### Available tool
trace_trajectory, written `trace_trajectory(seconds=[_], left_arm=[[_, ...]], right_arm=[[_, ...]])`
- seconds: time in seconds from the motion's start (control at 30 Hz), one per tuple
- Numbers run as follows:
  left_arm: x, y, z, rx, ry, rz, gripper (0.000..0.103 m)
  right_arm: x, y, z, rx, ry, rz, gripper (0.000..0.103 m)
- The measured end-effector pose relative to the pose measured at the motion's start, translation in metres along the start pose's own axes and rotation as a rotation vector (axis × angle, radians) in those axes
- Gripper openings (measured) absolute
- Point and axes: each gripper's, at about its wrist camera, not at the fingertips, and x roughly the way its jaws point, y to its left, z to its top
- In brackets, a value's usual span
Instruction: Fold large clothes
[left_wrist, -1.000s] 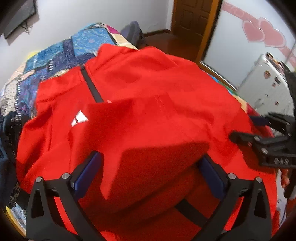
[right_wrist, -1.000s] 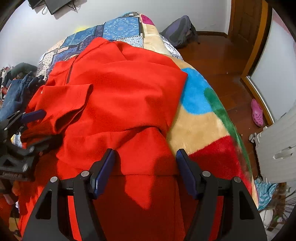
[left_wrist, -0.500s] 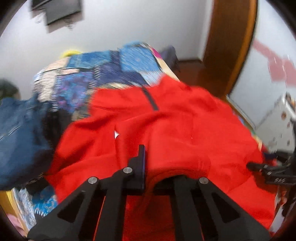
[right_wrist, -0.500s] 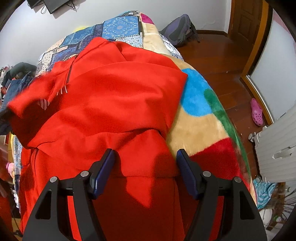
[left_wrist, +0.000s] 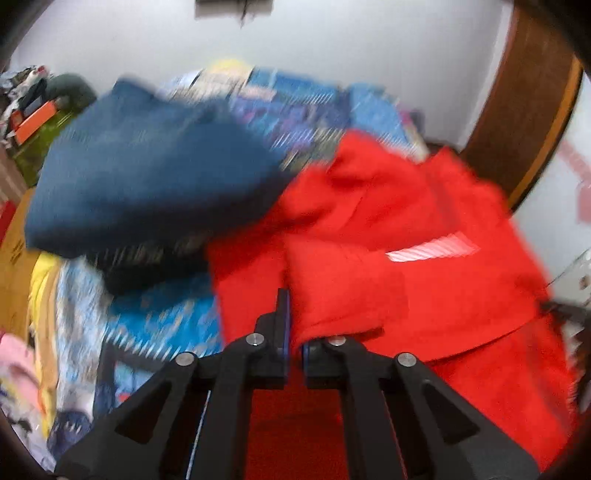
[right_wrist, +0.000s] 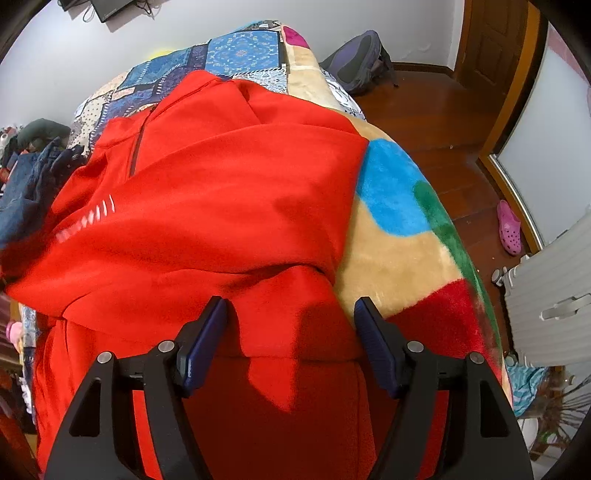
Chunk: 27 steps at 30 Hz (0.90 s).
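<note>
Left gripper (left_wrist: 293, 354) jaws clamped on red fleece jacket (right_wrist: 221, 206) sleeve; right gripper (right_wrist: 291, 347) jaws wide, empty. Soft, floppy, bulky; pinch hem edge.

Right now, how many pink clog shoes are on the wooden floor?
1. A single pink perforated clog shoe lies on the brown wooden floor at the right of the right wrist view, near the door frame. A second may be hidden beyond the bed or out of frame.

Home bedroom: quilted bed (right_wrist: 240, 55)
</note>
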Motion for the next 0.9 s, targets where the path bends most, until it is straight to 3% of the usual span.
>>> trace_trajectory(seconds=[0.07,0.23,0.4,0.6,0.67,0.73,0.9], left_arm=[[0.014,0.008,-0.017,-0.007,0.051,0.040,0.005],[0.031,0.040,-0.044,-0.106,0.114,0.061,0.024],[0.038,0.058,-0.053,-0.098,0.153,0.140,0.024],[0.022,0.058,-0.050,-0.054,0.136,0.141,0.026],[0.009,0.052,-0.039,-0.040,0.097,0.124,0.036],[-0.006,0.042,-0.024,-0.025,0.040,0.115,0.059],[-0.034,0.015,0.011,0.015,-0.085,0.109,0.090]], right_arm=[[0.000,0.000,0.000,0.003,0.001,-0.006,0.069],[0.001,-0.002,-0.001,0.021,0.004,-0.009,0.073],[0.000,0.001,-0.001,0.034,0.006,-0.029,0.074],[-0.009,0.008,0.006,0.015,0.000,-0.046,0.074],[-0.015,0.012,0.010,-0.005,-0.020,-0.050,0.074],[-0.025,0.017,0.017,-0.032,-0.054,-0.054,0.074],[-0.050,0.031,0.038,-0.071,-0.176,-0.038,0.074]])
